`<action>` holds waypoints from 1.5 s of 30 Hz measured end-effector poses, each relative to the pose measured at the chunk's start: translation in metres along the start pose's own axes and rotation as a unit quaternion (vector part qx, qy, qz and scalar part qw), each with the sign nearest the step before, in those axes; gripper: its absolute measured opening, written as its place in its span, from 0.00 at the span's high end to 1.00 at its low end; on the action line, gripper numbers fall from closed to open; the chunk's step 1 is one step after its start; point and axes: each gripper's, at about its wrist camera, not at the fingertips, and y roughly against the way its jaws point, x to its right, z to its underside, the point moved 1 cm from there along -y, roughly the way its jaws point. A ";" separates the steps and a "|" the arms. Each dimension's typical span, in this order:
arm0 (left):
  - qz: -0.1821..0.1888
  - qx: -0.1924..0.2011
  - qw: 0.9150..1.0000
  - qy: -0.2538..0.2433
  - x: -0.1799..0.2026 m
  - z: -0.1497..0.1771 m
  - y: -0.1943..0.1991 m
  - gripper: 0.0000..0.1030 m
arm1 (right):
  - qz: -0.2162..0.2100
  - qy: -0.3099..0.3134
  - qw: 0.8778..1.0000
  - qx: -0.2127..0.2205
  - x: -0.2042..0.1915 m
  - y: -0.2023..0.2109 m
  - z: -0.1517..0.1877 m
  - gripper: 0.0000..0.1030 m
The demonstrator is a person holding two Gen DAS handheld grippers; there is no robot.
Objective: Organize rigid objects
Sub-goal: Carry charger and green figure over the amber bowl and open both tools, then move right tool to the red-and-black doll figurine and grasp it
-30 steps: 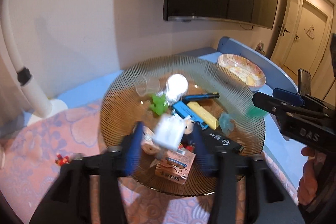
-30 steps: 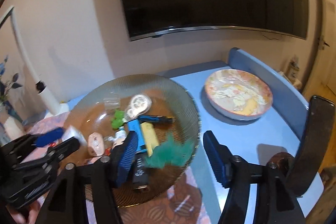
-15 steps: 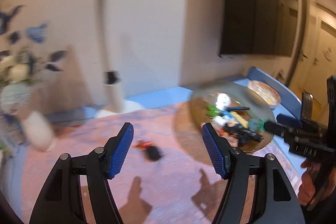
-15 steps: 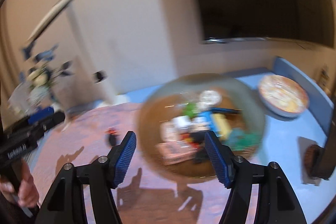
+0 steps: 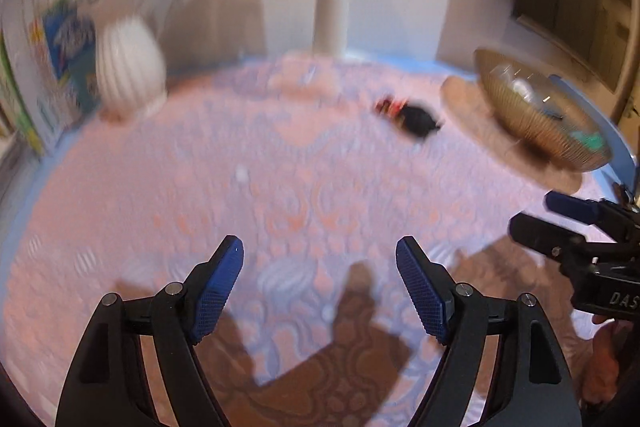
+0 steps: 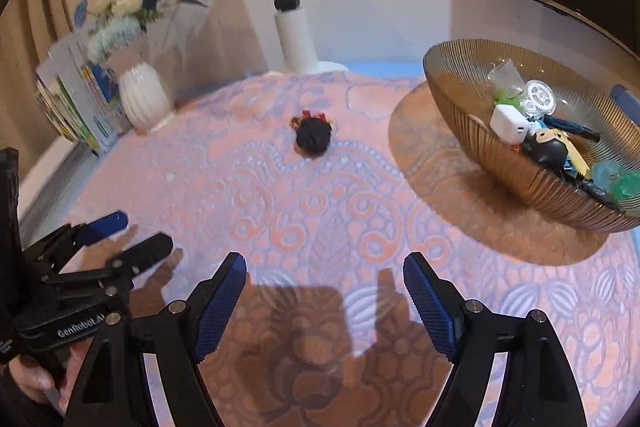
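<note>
Jaws were opening on both grippers when I checked, nothing between either pair. Left gripper (image 5: pixel 319 283) sat at bottom centre of the left wrist view, blue pads spread over bare pink patterned cloth (image 5: pixel 280 167). Right gripper (image 6: pixel 325 297) sat the same way at bottom centre of its own view, empty, over the shadowed part of the cloth. I also saw the right gripper at the right edge of the left view, and the left one at lower left of the right view with a hand (image 6: pixel 28 375) under it.

Ribbed amber bowl (image 6: pixel 460 115) was at upper right of the right view, loaded: white block (image 6: pixel 508 123), clear cup (image 6: pixel 506 73), clear gear wheel (image 6: pixel 540 99), green bits, a black-and-yellow figure (image 6: pixel 550 145), teal lump (image 6: pixel 612 179) at the near rim. One small dark toy with red trim (image 6: pixel 313 135) lay alone on the cloth, upper centre, well apart from the bowl and both grippers.

White vase (image 6: pixel 144 95) with blue flowers at upper left, books (image 6: pixel 76 103) beside it, white lamp post (image 6: pixel 288 11) at top centre. Left view was badly blurred.
</note>
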 end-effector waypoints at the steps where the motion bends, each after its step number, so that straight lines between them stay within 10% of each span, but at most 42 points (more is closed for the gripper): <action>1: -0.010 0.005 1.000 -0.003 0.002 -0.002 0.001 0.25 | 0.006 0.001 1.000 -0.011 -0.001 -0.005 0.000 0.23; 37: -0.020 -0.032 0.999 0.027 -0.008 -0.002 -0.013 0.25 | 0.032 0.027 0.998 -0.050 -0.004 -0.022 -0.002 0.22; 45: -0.016 -0.060 0.996 0.071 -0.038 -0.035 -0.011 0.25 | 0.049 0.066 0.994 -0.073 -0.016 -0.020 -0.045 0.23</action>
